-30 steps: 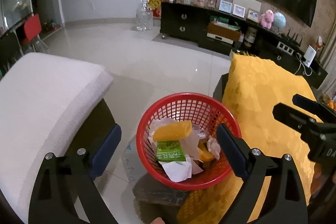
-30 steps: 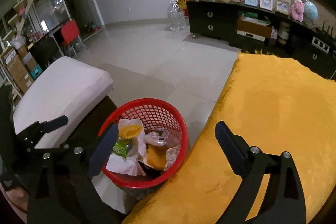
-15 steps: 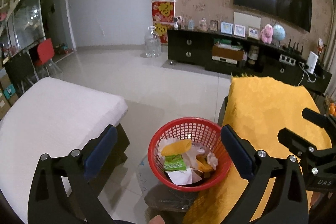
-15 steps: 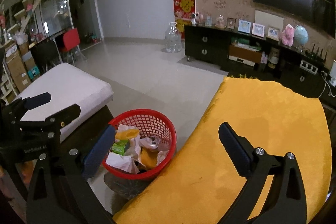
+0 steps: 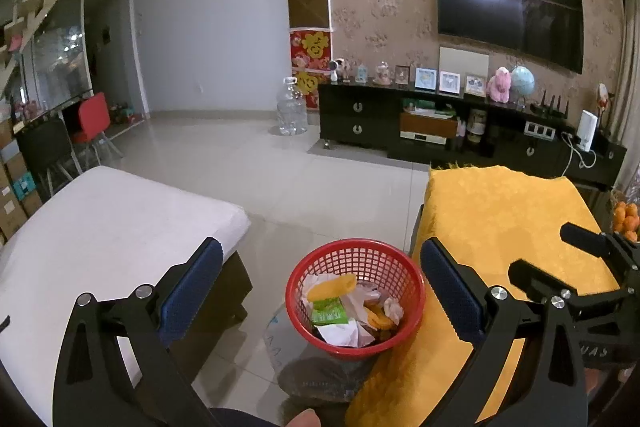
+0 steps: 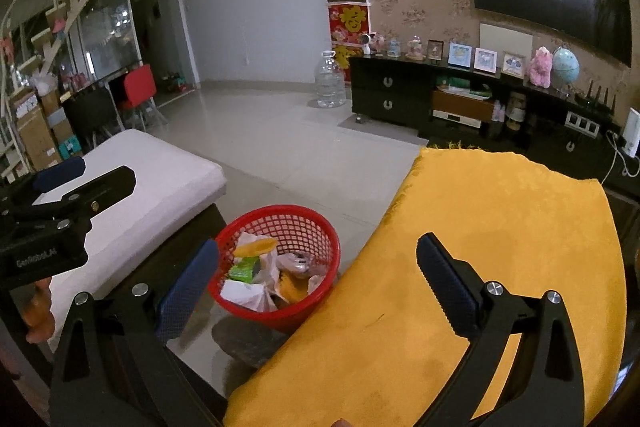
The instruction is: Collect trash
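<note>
My red mesh basket (image 5: pixel 356 259) stands upright on the floor, filled with crumpled wrappers (image 5: pixel 347 303), just beside the yellow cloth (image 5: pixel 508 211)

Red basket (image 5: pixel 355 259) sits hemmed between white cushion (image 5: pixel 100 219) and yellow-draped table (image 5: pixel 508 223); open above.

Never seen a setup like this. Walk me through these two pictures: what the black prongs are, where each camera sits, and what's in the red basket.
No robot here: a person holds a hand-held gripper in each hand, and each carries a wide-angle camera looking along its two fingers. The black prongs with blue pads are those fingers.

One picture comes from the left gripper, the other from the right gripper. Each also catches the other gripper at its edge.

Both stand wide open and hold nothing.

Below them on the floor is a red basket with trash in it: wrappers, crumpled paper and plastic. It stands between a white cushion and a yellow cloth with nothing on it.
</note>
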The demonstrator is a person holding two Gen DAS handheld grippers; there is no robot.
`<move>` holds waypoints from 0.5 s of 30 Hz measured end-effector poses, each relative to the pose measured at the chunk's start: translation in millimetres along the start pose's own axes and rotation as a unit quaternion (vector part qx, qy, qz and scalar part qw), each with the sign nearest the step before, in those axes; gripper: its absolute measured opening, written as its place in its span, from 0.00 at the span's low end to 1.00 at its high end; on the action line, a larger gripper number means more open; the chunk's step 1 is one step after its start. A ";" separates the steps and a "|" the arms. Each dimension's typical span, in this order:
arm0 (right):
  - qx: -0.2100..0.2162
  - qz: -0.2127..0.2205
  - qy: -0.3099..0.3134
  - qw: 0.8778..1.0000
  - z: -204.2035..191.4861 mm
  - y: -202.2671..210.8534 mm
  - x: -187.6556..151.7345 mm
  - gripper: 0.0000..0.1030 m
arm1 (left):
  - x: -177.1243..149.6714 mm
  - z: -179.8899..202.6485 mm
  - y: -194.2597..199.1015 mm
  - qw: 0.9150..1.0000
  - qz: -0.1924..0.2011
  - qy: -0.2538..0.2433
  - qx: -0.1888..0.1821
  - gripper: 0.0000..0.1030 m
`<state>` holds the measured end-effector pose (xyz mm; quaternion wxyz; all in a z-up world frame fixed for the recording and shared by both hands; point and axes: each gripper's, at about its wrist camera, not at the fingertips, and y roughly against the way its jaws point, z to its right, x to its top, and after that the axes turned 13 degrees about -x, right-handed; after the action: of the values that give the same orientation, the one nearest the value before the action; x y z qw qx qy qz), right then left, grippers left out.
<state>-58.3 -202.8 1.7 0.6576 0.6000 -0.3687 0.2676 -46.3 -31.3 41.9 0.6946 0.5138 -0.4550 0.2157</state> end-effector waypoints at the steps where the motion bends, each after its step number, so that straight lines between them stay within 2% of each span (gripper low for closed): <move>1: -0.001 0.001 -0.001 1.000 0.3 2.2 -0.2 0.93 | -1.2 0.5 1.0 1.000 0.000 -0.001 0.001 0.93; 15: 0.006 0.024 -0.006 1.000 3.5 24.2 1.8 0.93 | -15.3 6.4 15.4 1.000 -0.002 -0.006 0.017 0.93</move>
<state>-77.0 -203.1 17.4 0.6452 0.5966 -0.3852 0.2818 -68.3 -28.7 37.2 0.6833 0.5278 -0.4544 0.2191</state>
